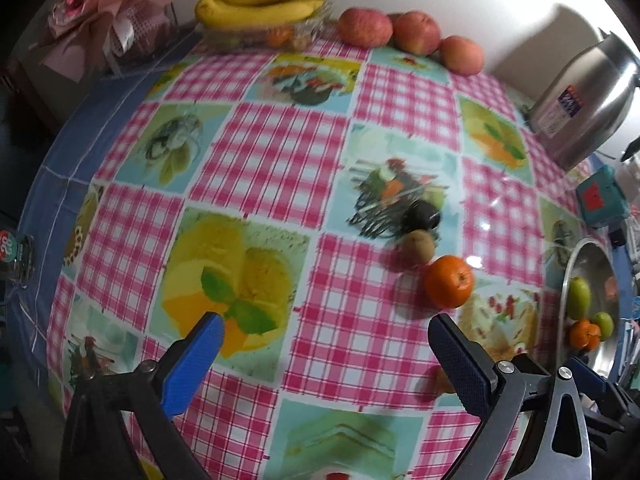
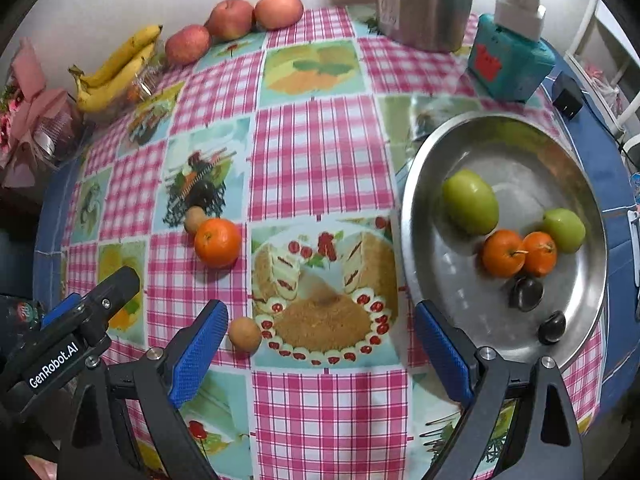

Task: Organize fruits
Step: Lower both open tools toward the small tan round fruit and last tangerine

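**Blue-padded jaws hover empty as loose fruit waits on the checked bench**

Blue pads stand wide apart on both tools: the right gripper (image 2: pixel 320 336) and the left gripper (image 1: pixel 326 334) are each spread and hold nothing, poised above the pink-checked bench (image 2: pixel 320 152). Nearest the right jaws lies a small brown fruit (image 2: pixel 245 333), just beside the left pad and likely the easiest next pick. Farther out, an orange (image 2: pixel 217 242) touches a second brown fruit (image 2: pixel 195 219), with a dark plum (image 2: pixel 204 192) just behind; that tight cluster may crowd a clean grasp. To the right sits the steel bowl (image 2: pixel 416 200), apparently the collecting place, since it already holds two green fruits, two small oranges and two dark plums. The left tool's body (image 2: pixel 72 344) juts in at the lower left of the right wrist view, close enough to hamper a reach toward the cluster. Along the far edge rest bananas (image 2: pixel 116 68), three apples (image 2: pixel 232 18), a steel flask (image 2: pixel 428 0) and a teal box (image 2: pixel 508 64).
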Available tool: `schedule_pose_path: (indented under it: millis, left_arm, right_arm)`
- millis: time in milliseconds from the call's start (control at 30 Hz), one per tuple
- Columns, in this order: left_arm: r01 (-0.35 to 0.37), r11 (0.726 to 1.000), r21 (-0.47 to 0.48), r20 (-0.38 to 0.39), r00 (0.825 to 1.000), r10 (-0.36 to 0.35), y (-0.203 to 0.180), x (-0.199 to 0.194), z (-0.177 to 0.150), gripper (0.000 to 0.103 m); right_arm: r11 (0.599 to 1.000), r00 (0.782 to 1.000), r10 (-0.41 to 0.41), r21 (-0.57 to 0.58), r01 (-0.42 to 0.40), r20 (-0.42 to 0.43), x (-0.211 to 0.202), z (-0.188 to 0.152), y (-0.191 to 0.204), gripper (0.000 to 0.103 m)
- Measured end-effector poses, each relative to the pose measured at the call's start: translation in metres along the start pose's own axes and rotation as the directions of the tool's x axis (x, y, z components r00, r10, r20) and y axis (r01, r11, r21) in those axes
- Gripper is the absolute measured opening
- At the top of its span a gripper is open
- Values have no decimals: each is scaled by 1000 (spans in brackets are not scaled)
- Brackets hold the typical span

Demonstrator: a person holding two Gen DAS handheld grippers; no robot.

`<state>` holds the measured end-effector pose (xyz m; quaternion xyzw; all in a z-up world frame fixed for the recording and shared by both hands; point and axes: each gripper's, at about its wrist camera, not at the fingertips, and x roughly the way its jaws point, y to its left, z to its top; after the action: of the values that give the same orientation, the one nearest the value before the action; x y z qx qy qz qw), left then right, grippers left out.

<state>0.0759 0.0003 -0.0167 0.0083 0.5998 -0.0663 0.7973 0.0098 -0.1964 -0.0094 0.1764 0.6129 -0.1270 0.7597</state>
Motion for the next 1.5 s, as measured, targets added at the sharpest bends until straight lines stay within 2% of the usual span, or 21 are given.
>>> schedule_pose_path:
  millis: [267, 500, 767, 1300, 1500]
  left_arm:
    - [-15, 1000, -24, -82, 997, 13, 16, 25, -4, 103]
    - [-53, 998, -19, -96, 994, 51, 32, 32, -6, 103]
    - [-109, 994, 7, -108, 988, 109, 49, 41, -13, 103]
    - [-106, 994, -1, -169, 980, 104, 65, 73, -17, 103]
    - [-102, 995, -1, -171, 980, 101, 66, 76, -17, 103]
  right_arm:
    - [999, 998, -26, -40, 23, -63, 23, -4, 14, 94]
    - [998, 995, -17, -55, 12, -98, 36, -7, 23, 94]
    - [996, 992, -45, -85, 35, -115, 52, -13, 44, 94]
    - [989, 987, -112, -107, 100, -119, 81, -22, 65, 94]
    - [990, 986, -109, -99, 97, -124, 84, -22, 62, 94]
